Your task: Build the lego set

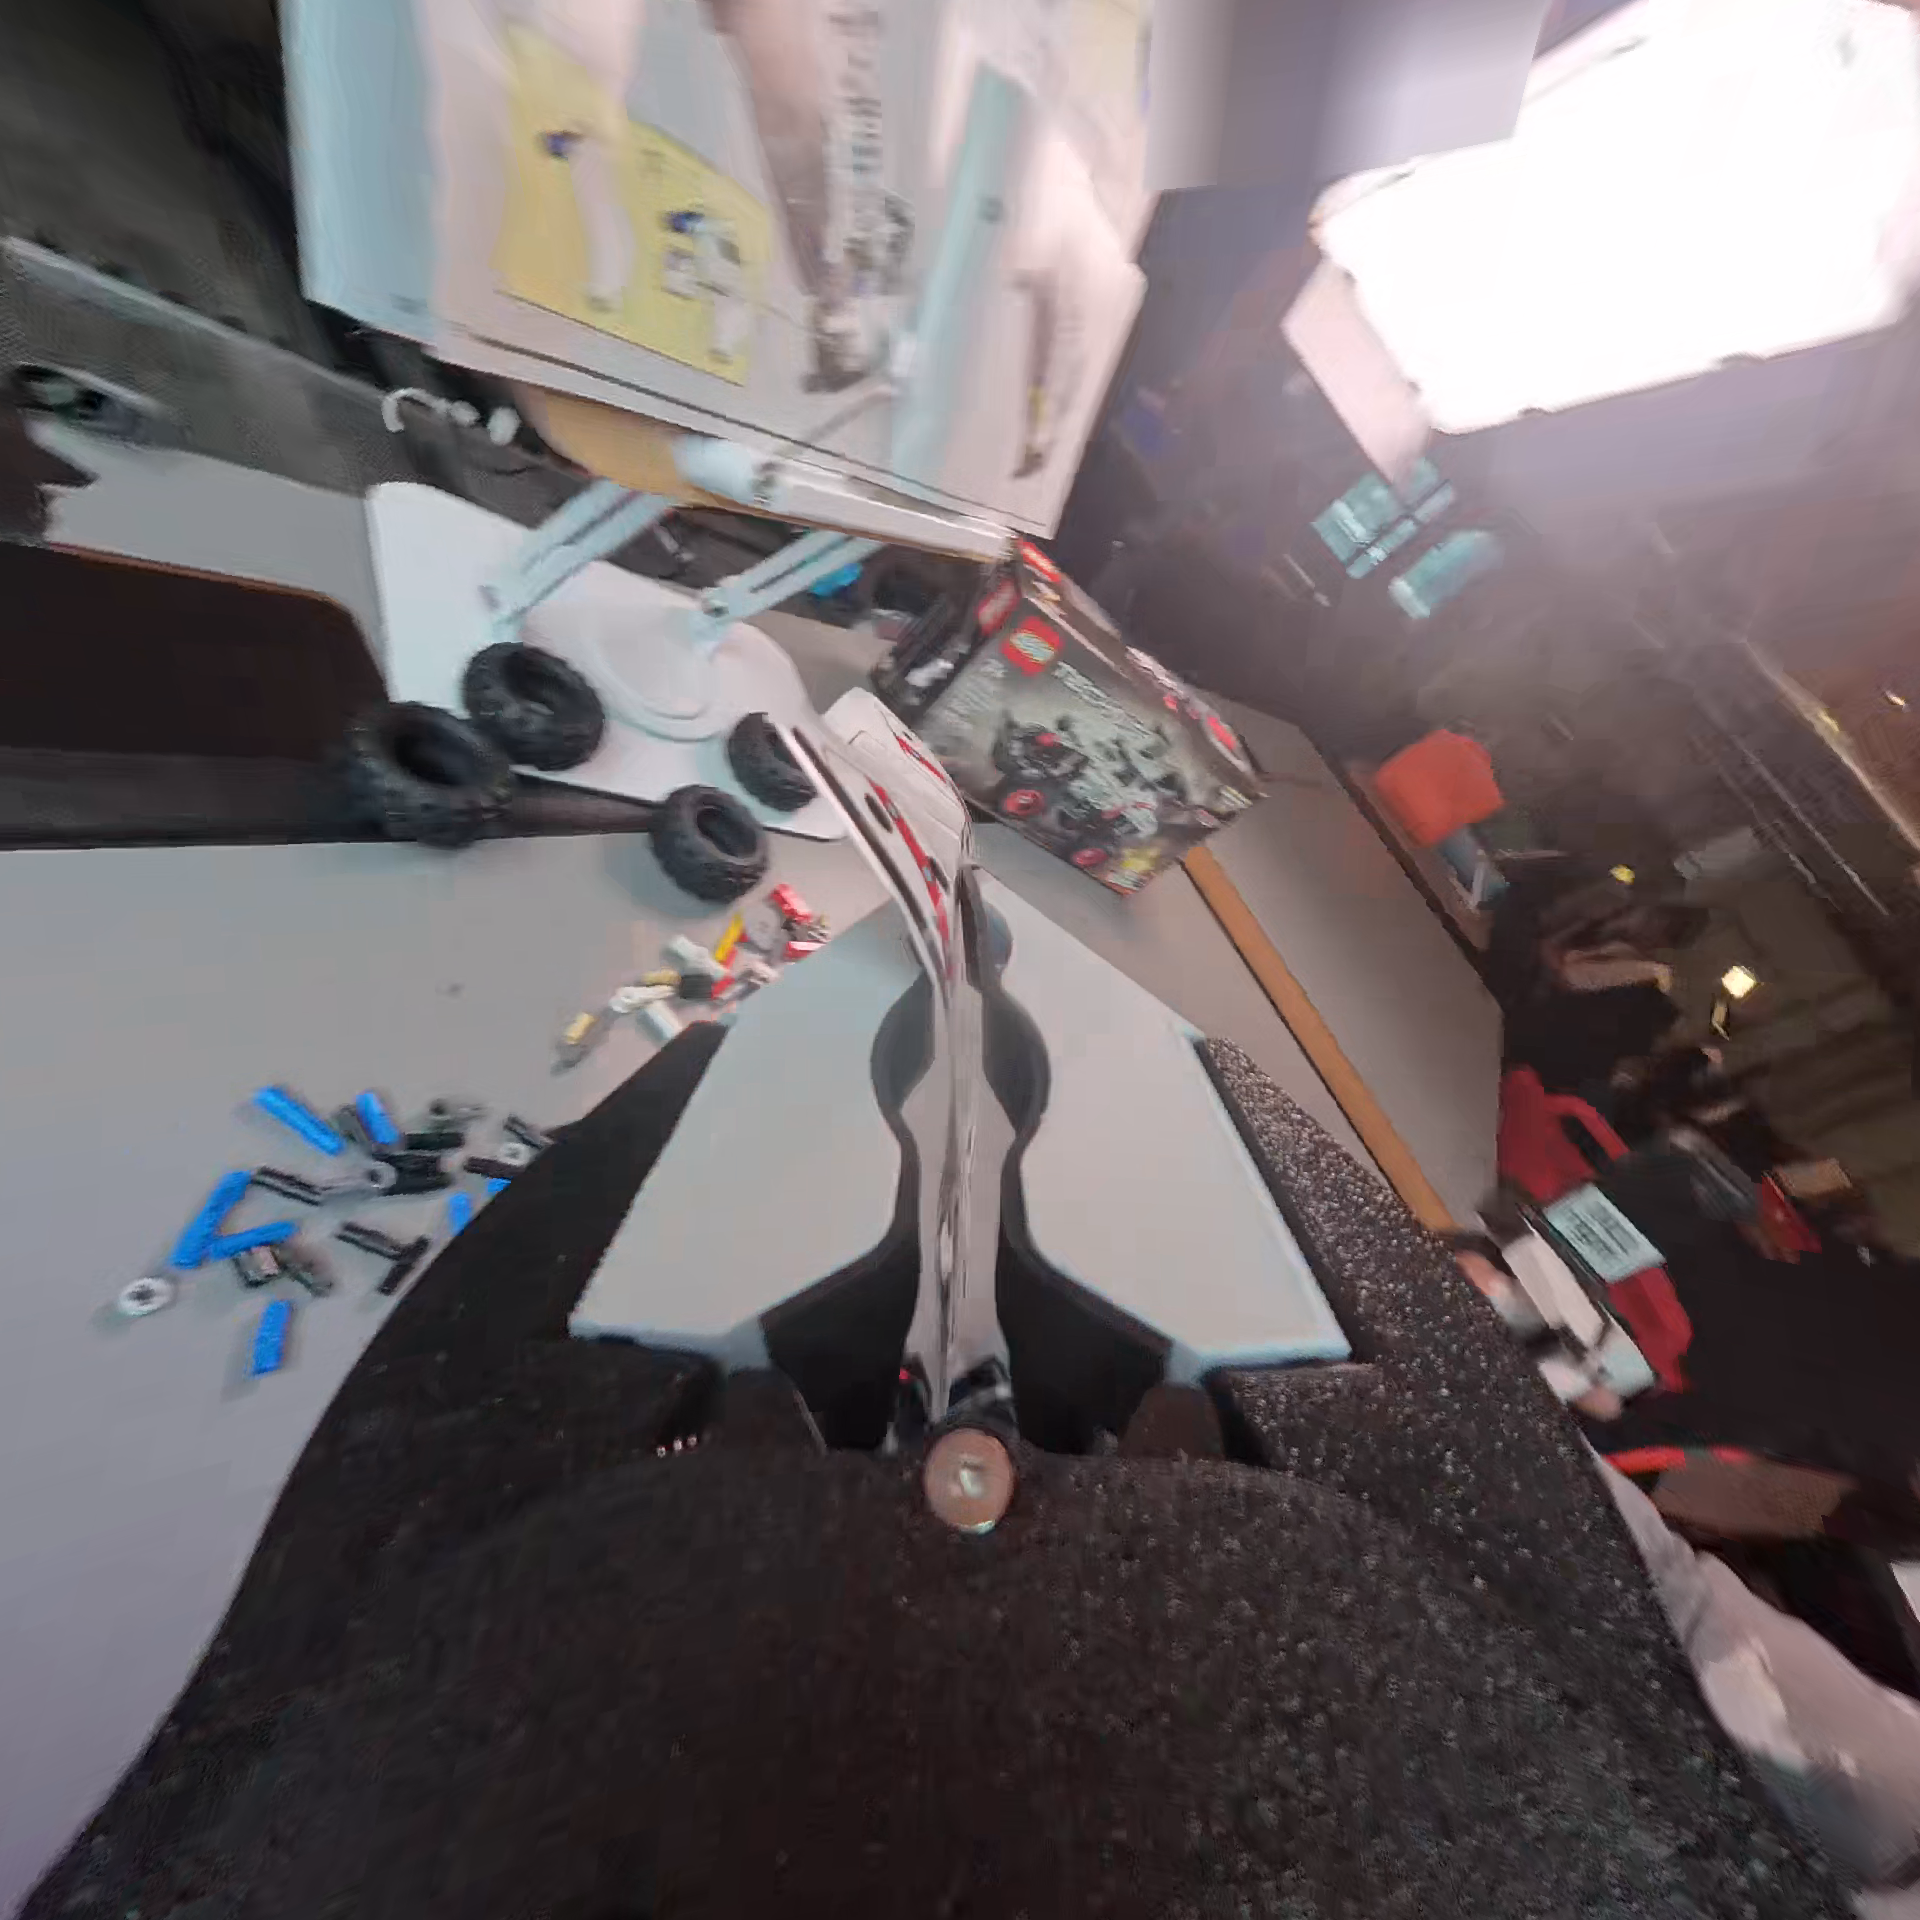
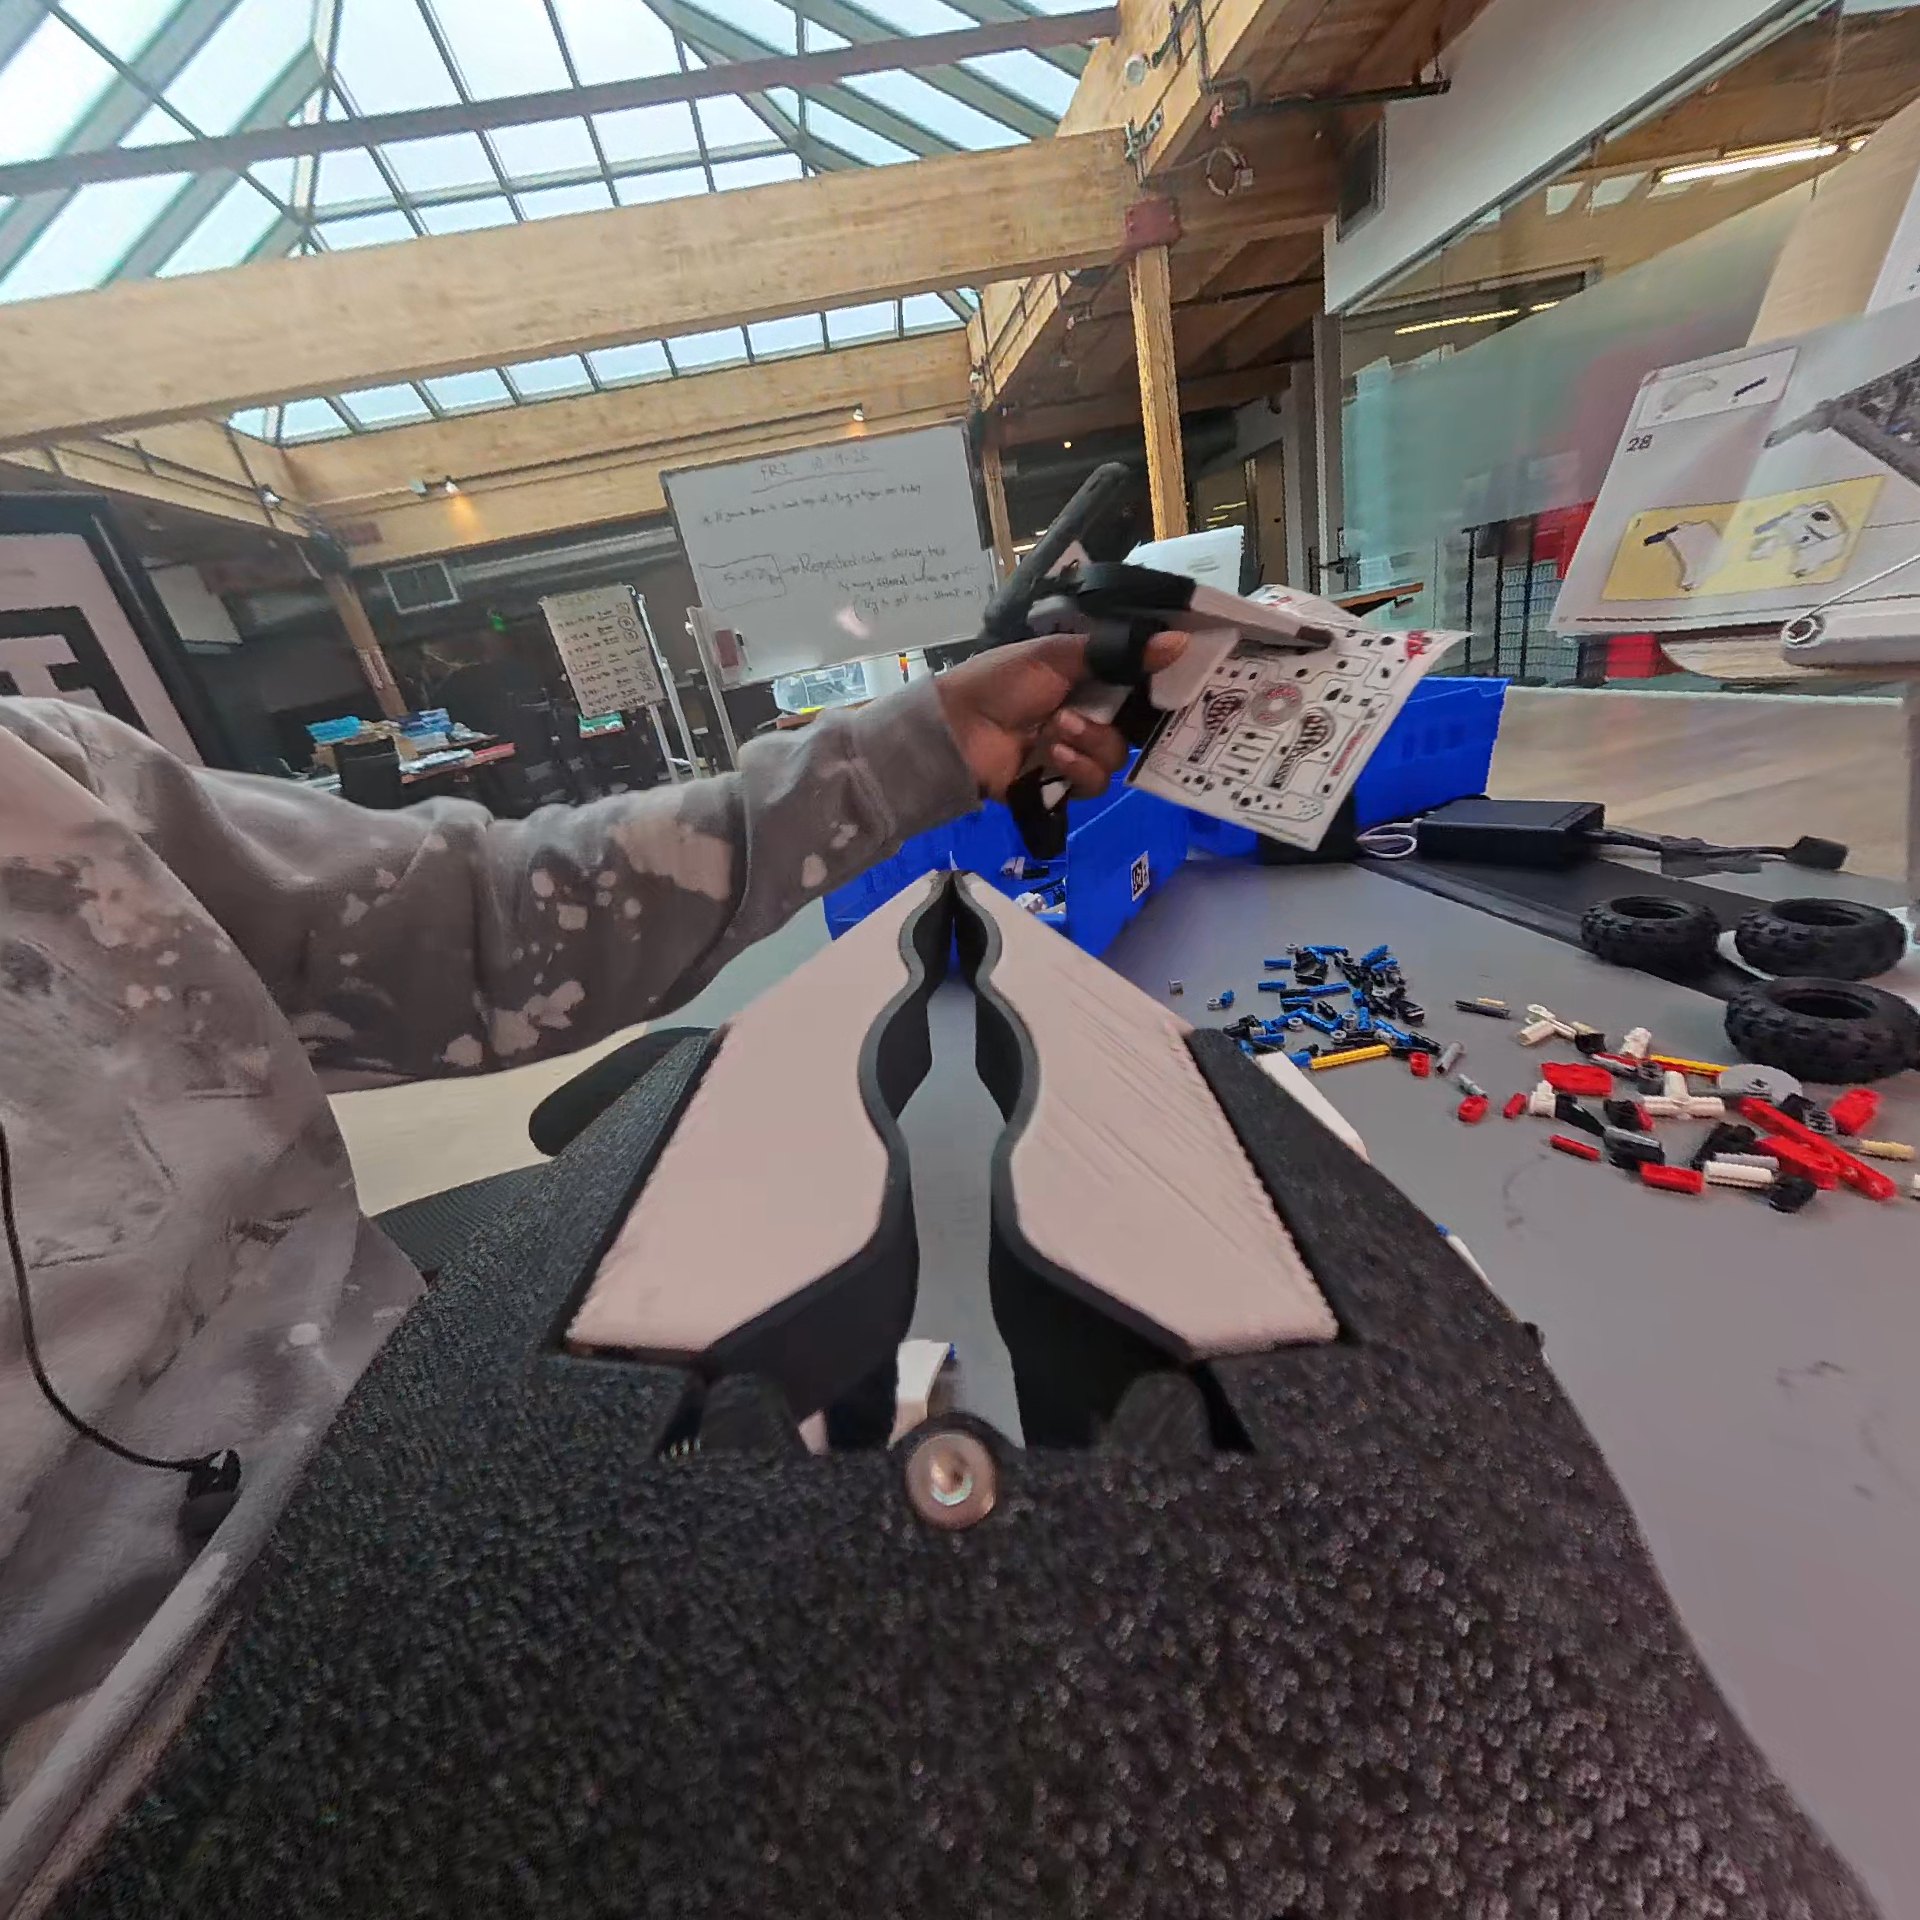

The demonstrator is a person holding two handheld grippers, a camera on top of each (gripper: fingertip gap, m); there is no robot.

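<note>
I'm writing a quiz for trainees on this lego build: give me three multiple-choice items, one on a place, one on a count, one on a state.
1. Where is the sticker sheet?
A. flat on the table
B. held up in the left gripper
C. inside the blue bin

2. How many black tyres show in the left wrist view?
A. two
B. four
C. six

3. How is the right gripper?
A. shut on nothing
B. shut on a tyre
C. wide open

B: the sheet hangs from its closed fingers above the table.
B: four lie by the stand.
A: its tips meet, nothing between.
</note>
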